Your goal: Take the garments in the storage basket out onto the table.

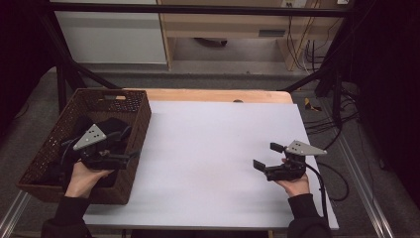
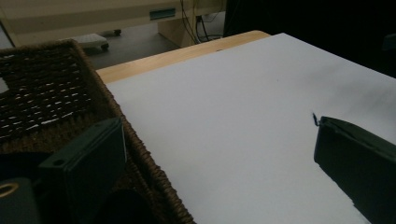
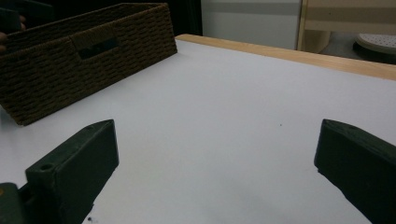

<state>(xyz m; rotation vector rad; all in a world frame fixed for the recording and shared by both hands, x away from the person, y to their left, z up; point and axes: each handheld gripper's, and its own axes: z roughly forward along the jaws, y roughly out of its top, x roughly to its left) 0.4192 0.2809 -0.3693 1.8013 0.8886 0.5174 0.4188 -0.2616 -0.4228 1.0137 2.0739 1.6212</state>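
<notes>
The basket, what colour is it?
The basket is dark brown woven wicker, clearest in the right gripper view.

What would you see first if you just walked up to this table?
Probably the brown woven basket at the table's left edge, with dark cloth piled inside. Next, the big white sheet covering most of the wooden table. Then the two black tools: the left tool sits over the basket's near right rim with jaws open, and the right tool hovers open over the sheet's right side.
</notes>
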